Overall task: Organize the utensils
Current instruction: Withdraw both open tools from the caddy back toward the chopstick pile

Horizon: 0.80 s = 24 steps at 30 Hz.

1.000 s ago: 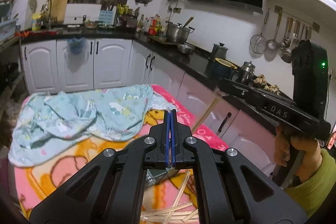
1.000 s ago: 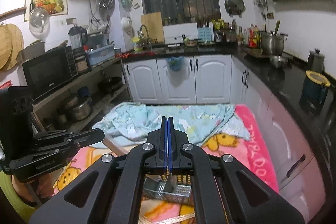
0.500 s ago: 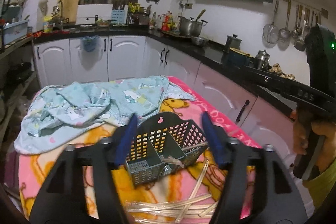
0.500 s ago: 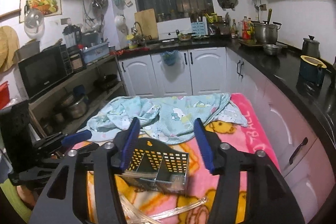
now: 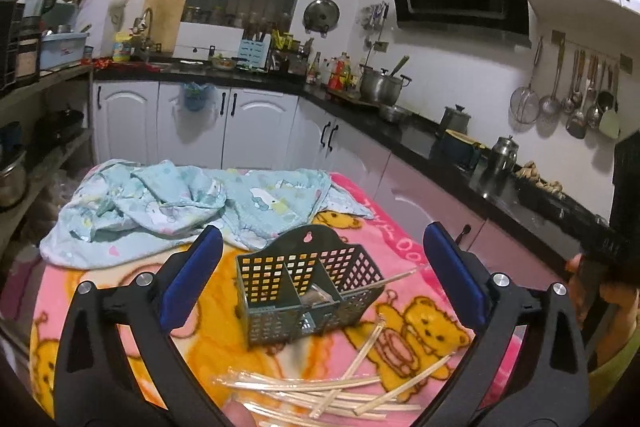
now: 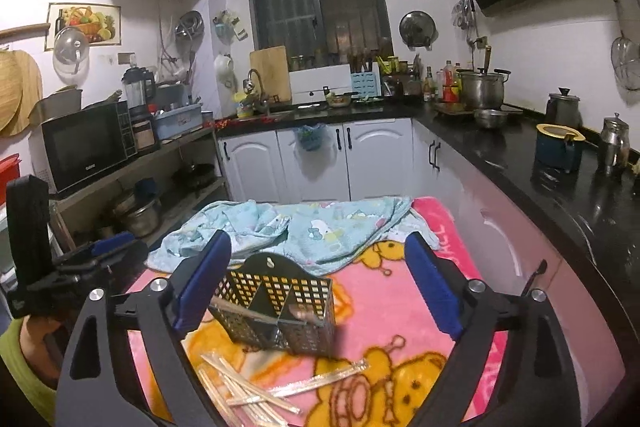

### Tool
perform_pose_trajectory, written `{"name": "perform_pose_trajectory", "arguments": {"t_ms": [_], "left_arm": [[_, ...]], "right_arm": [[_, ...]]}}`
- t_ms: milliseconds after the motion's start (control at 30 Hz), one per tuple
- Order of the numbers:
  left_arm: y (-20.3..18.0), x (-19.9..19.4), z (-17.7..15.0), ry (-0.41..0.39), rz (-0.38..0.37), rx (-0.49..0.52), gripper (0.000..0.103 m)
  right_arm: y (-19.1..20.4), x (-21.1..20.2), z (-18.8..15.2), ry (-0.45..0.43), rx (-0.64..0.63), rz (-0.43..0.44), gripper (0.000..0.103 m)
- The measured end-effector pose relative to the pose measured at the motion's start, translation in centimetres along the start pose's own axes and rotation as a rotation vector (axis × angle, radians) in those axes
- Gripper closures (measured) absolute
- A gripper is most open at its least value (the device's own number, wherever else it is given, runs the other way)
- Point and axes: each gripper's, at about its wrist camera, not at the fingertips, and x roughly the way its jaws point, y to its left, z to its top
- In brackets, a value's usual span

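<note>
A pink bear-print blanket (image 5: pixel 224 311) covers the surface, bearing a crumpled blue cloth (image 5: pixel 180 203) at its far edge, a utensil basket (image 5: pixel 308 291) mid-surface, and wrapped chopsticks (image 5: pixel 320 395) at the near edge.

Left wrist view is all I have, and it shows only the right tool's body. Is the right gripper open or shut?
Observer: Open. The right gripper has its blue pads spread wide and holds nothing. The caddy shows low between them.
Operator: And what stands past the table's left side, beyond my frame?
Observer: An open shelf unit with a black microwave on top and metal pots on the lower shelf.
</note>
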Motion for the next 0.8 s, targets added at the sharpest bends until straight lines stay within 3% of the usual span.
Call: {"name": "perform_pose_trajectory", "arguments": {"t_ms": [300,800], "left_arm": [[-1.1,-2.3,-1.4,-0.019,0.016,0.036,0.011],[-0.5,-3.1,-5.5,0.044,0.018,0.017,0.011]], "right_arm": [[0.4,-2.0,-3.3,0.033,-0.015,-0.002,0.011],[0.8,-3.0,-8.9,0.121,-0.034,-0.035,0.009]]}}
